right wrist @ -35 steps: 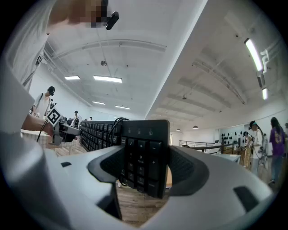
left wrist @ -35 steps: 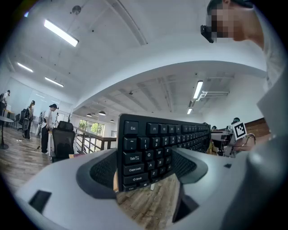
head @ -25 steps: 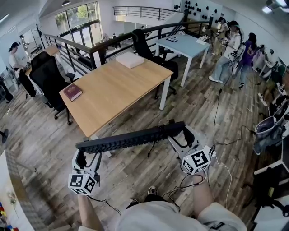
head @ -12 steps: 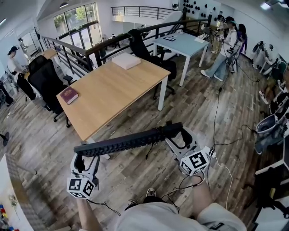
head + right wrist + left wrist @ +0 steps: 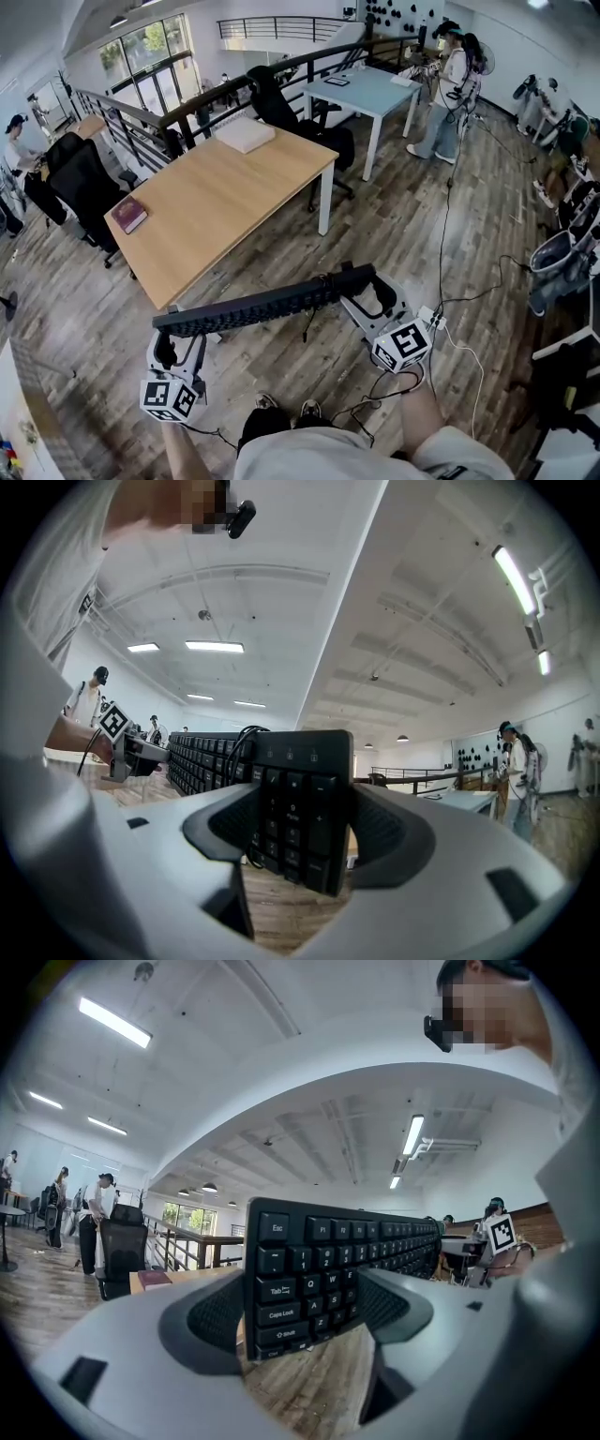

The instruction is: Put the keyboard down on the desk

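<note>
Black keyboard (image 5: 258, 307): held on edge in air above plank floor (image 5: 412, 220), just short of wooden desk (image 5: 216, 202). Your left gripper (image 5: 169, 339) clamps Esc end, your right gripper (image 5: 367, 289) clamps number-pad end; both jaw pairs wide, pressing on case. Cable (image 5: 308, 324) dangles beneath. On desk: dark red book (image 5: 128, 215), white box (image 5: 246, 134).
</note>
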A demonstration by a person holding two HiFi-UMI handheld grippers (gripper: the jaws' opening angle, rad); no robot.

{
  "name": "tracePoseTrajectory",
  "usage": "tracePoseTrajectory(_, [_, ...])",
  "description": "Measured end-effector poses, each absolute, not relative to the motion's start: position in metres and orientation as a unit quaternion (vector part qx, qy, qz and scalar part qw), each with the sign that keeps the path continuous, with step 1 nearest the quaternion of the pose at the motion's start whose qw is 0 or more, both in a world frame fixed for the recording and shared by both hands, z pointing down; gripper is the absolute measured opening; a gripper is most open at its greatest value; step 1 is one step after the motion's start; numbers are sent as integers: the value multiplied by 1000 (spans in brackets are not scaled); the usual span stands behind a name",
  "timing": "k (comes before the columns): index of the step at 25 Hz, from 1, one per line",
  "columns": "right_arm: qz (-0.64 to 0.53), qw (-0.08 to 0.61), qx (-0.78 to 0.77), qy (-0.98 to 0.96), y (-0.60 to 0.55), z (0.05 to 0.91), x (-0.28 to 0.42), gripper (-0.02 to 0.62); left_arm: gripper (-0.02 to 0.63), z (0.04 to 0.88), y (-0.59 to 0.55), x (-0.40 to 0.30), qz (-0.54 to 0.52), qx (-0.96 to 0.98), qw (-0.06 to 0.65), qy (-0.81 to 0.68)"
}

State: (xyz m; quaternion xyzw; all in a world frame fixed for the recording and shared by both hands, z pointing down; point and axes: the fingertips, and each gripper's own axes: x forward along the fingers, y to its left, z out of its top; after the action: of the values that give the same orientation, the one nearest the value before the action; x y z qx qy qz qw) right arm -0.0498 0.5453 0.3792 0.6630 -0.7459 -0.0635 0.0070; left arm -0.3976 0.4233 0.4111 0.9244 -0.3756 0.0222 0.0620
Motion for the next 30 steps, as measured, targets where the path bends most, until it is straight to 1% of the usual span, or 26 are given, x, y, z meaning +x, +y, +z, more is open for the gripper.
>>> tracePoseTrajectory(5, [-61,10,669,-741,533,381,-34,293,373,415,406,-380,26,927,69,-368])
tracePoseTrajectory(11, [-58,18,680,-730,483,387,-5,293,373,423,344,-346,27,932,72,-354])
tracePoseTrajectory(17, [-64,25,688,-723,470,389,3,293,373,434,324,-334,15,938,76,-339])
tracePoseTrajectory(24, [-58,31,702,-710,381,387,30,293,373,431,221,-300,18,944,82,-318])
tracePoseTrajectory(30, [-62,36,712,-699,330,385,37,293,373,432,161,-288,18,949,84,-303])
